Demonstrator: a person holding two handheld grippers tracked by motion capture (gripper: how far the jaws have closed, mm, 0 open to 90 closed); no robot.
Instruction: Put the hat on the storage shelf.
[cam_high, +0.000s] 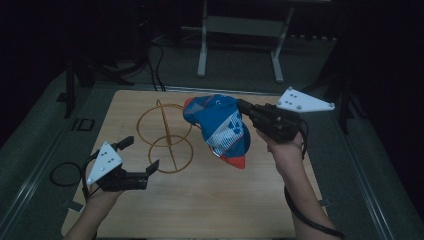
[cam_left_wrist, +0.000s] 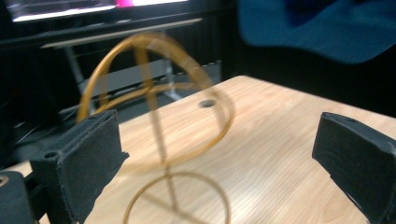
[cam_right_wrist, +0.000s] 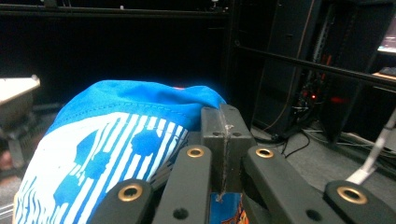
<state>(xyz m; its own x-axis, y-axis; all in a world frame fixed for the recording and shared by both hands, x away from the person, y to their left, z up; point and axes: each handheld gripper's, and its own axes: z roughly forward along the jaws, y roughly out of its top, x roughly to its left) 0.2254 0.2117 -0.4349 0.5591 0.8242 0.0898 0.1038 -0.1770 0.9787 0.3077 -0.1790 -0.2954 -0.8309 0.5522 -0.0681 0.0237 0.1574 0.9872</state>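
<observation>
Here the right gripper (cam_high: 243, 106) is clamped on a blue cap (cam_high: 220, 127), held above the table (cam_high: 210, 200); the left gripper (cam_high: 140, 154) gapes wide near a wire stand (cam_high: 167, 137).

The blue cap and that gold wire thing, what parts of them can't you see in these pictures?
- Blue cap: in the right gripper view its lower part sits behind the right gripper, whose jaws are shut on it; the top edge of the left gripper view cuts it off.
- Gold wire stand: blurred in the left gripper view, and the bottom edge cuts off its base ring.
- Cap's printed pattern: too small and dim in the high view to read.
</observation>
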